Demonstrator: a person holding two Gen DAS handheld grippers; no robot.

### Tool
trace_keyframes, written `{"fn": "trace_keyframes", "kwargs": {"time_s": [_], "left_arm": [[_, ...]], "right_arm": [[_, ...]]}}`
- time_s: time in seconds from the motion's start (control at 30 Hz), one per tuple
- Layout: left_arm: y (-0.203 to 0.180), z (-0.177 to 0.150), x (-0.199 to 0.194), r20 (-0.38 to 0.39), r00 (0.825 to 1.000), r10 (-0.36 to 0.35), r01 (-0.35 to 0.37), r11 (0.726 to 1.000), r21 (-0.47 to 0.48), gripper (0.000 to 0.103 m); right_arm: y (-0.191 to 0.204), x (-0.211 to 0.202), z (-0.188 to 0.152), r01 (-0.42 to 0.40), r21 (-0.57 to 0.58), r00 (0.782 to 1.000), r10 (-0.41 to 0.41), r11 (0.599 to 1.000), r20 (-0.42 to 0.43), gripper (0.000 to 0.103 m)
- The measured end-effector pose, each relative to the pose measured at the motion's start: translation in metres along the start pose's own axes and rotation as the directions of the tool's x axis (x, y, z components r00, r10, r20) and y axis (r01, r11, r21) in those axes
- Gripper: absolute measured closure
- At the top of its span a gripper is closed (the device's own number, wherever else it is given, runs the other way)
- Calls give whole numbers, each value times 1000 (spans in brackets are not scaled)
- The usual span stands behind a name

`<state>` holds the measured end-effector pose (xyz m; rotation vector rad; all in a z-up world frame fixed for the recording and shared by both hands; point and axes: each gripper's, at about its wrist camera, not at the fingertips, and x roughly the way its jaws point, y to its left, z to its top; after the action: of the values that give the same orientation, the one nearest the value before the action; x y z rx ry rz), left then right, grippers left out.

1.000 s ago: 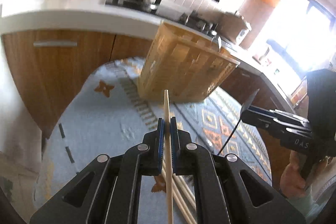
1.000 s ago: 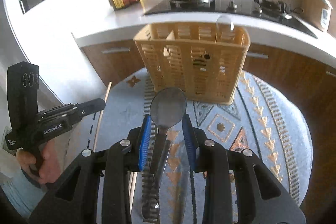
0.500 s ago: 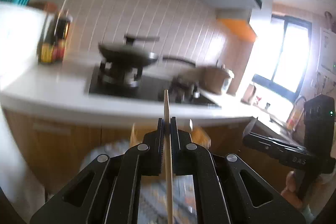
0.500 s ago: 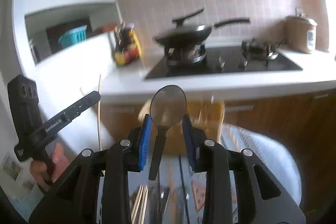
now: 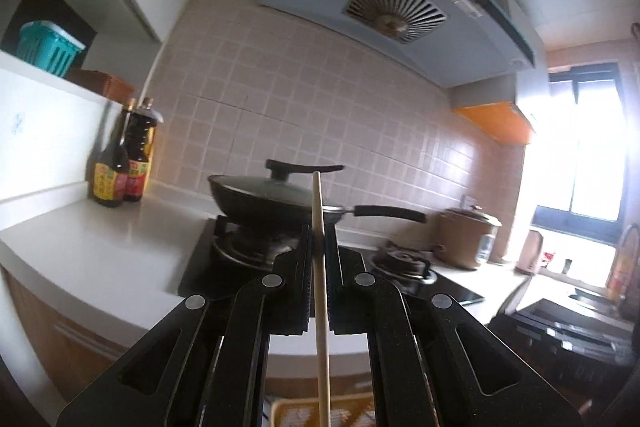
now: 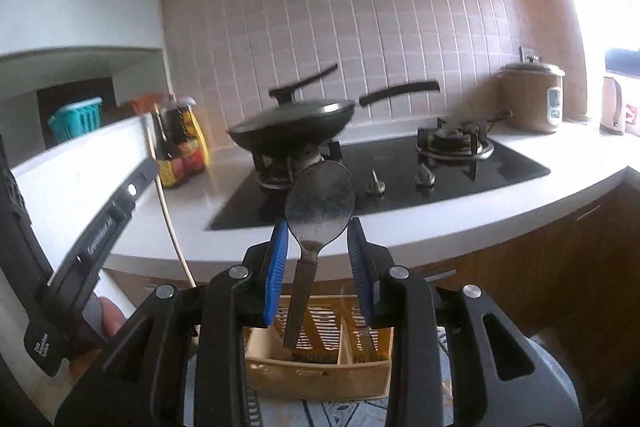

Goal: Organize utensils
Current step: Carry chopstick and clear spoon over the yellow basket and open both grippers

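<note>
My left gripper (image 5: 318,235) is shut on a wooden chopstick (image 5: 320,279) that stands upright between its pads, raised high in front of the stove. My right gripper (image 6: 318,231) is shut on a metal spoon (image 6: 320,205), bowl up, its handle hanging down over the tan slotted utensil basket (image 6: 320,367). The basket's top edge also shows at the bottom of the left wrist view (image 5: 304,413). In the right wrist view the left gripper (image 6: 100,227) is at the left with the chopstick (image 6: 170,219) in it.
A white counter (image 5: 100,251) carries a black hob with a lidded black pan (image 5: 264,199), two sauce bottles (image 5: 120,163) and a brown rice cooker (image 6: 532,99). A patterned blue cloth (image 6: 344,413) lies under the basket. A teal basket (image 5: 48,47) sits on a shelf.
Both grippers have risen and tilted up from the table. The basket dropped to the bottom of both views. Each still holds its utensil.
</note>
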<state>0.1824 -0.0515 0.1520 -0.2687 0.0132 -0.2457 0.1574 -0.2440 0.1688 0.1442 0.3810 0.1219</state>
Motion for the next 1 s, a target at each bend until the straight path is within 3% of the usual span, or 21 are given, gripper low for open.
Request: {"fn": "trace_keyframes", "kwargs": {"time_s": [0.27,0.43,0.6,0.73,1.0], "left_arm": [[14,-36,24,-42,998,52,-51,999,15,99],[20,-50,23,-80,996,44,-42,999,22,98],[23,-48,10,-112,994,8,-6,1000,20,89],[23,-39,-11,-132,991,-23,27,999,28,86],[22,-10,-67,-172,985,-32,39,999,38,84]], "right_arm": [[-5,36,-30,45,-28,998,-46,999,-38,75],[-3,42,-45,45,-39,997,-47,998,-65,75],[-2,30,-49,31,-35,996,-34,999,-82,71],[-6,12,-45,9,-26,996,-11,1000,-84,55],[-8,-42,-33,-11,-11,995,10,1000,-98,55]]}}
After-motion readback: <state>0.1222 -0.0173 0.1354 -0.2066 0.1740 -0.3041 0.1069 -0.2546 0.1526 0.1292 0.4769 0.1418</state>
